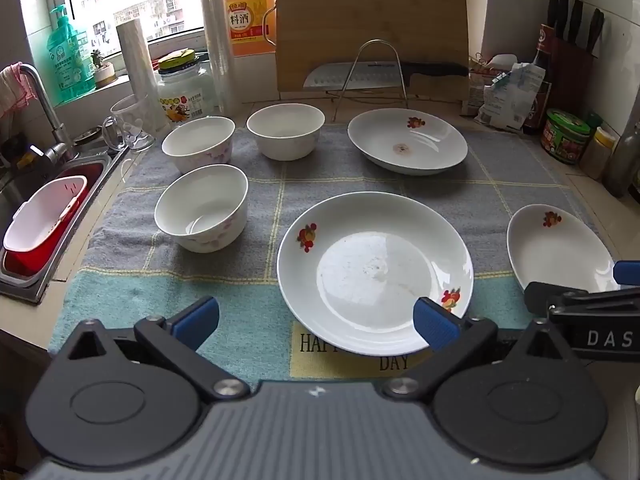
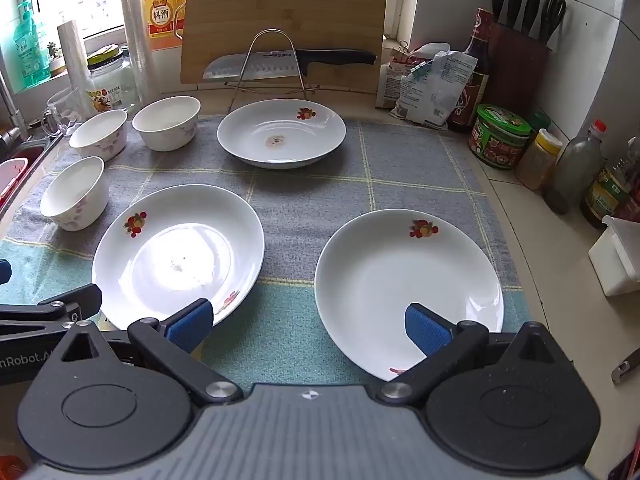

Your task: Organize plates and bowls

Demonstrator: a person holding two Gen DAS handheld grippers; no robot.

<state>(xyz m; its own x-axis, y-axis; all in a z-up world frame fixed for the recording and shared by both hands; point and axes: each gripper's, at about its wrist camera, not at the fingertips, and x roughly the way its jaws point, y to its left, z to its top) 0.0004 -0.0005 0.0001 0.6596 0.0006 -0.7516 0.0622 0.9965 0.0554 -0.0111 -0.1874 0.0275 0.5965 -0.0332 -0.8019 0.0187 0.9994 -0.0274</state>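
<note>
Left wrist view: I've got three bowls upright at far left of the cloth and three plates face up, spread well apart, so nothing's stacked yet. Left gripper hangs wide open and empty over the near plate. Right gripper gapes just as wide, holding nothing, between that plate and the right plate. Round dishes, no long axis; all mouths point up.
</note>
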